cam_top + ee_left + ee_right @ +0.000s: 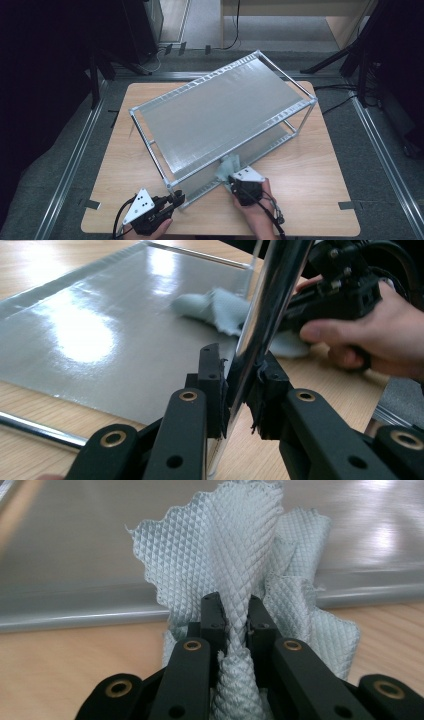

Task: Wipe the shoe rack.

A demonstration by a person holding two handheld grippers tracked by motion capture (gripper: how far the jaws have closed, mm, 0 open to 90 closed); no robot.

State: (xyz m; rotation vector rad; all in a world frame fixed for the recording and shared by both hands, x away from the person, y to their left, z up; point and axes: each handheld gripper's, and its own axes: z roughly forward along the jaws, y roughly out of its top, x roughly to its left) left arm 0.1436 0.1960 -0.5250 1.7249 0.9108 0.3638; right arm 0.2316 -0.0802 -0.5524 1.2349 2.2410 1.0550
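On the wooden surface (320,170) stands a two-tier metal rack (220,112), set at an angle. The left gripper (176,199) sits low at the rack's near corner, held level and pointing right in the high view, the hand (150,227) under it coming in from the bottom edge. Its jaws are clamped on the chrome corner post (260,325), one pad on each side of the tube, as the left gripper view shows. The right gripper (231,179) reaches forward along the surface to the rack's near long side, the right hand (257,210) wrapped around its body from behind. Its jaws are closed tight on a bunched fold of a pale blue-grey cloth (240,555). The cloth fans out ahead of the jaws, lying partly on the surface and partly on the edge of the rack's grey bottom shelf (75,545).
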